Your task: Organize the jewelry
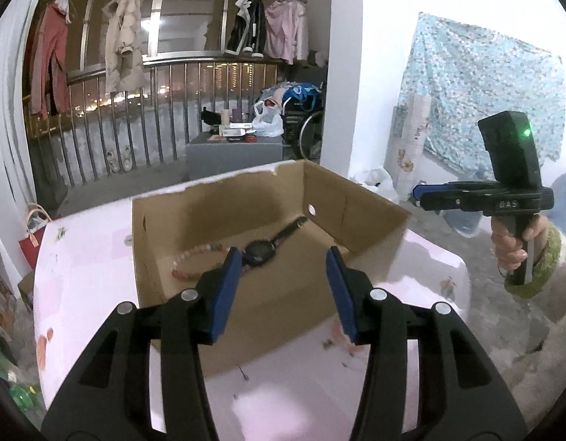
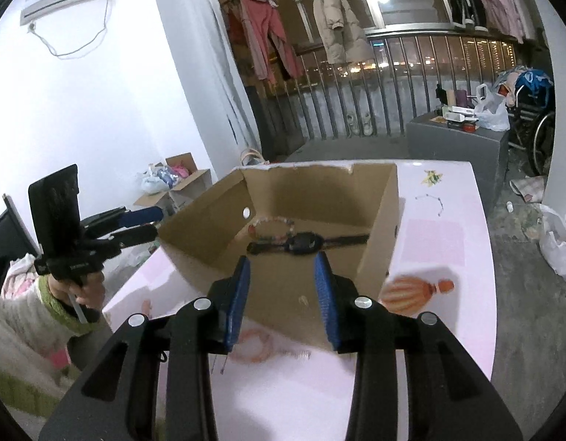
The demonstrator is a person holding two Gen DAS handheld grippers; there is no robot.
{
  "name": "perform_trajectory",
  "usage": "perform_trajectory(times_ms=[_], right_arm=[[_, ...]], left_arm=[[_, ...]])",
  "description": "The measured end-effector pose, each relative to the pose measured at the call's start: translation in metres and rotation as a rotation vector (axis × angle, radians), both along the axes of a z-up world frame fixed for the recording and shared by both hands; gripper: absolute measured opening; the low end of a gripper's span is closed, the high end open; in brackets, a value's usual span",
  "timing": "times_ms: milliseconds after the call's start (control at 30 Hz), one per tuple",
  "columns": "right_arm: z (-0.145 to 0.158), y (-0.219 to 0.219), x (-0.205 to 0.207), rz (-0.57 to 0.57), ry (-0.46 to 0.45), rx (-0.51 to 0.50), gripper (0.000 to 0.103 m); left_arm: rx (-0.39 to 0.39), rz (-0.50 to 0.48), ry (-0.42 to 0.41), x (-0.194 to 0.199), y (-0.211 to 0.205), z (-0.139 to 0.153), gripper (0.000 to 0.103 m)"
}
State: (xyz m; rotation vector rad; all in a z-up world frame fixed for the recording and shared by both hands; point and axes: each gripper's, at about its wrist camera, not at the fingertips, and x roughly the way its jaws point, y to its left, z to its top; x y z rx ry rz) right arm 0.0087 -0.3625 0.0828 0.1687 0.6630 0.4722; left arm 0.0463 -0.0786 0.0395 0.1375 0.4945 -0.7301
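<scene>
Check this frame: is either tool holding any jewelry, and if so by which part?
Nothing is held. The left tool and right tool are both open and empty; the watch and bead bracelet lie in the cardboard box.

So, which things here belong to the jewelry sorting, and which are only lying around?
For the job:
- cardboard box
- black watch in the box
- bead bracelet in the box
- thin chain on the pink table

Lying about:
- hanging clothes
- white shoes
- plastic bag
- wheelchair
</scene>
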Motion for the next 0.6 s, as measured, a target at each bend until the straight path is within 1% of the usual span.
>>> perform_trajectory(times_ms=[100, 267, 400, 600], right_arm=[[-0.008, -0.001, -0.013, 0.006, 0.02, -0.002, 0.036], [-0.027, 0.0, -0.023, 0.019, 0.064, -0.017, 0.036], [-0.044, 0.006, -0.022, 0.032, 0.095, -0.049, 0.036], [-0.064, 0.018, -0.014, 0.068, 0.122, -0.095, 0.036]], left_arm=[[-0.004, -0.024, 0.022, -0.013, 0.002, -0.005, 0.046], [0.02, -0.074, 0.066, -0.025, -0.004, -0.028, 0.046], [0.037, -0.096, 0.084, -0.025, -0.013, -0.048, 0.046], [0.096, -0.129, 0.111, -0.013, -0.026, -0.077, 0.045]])
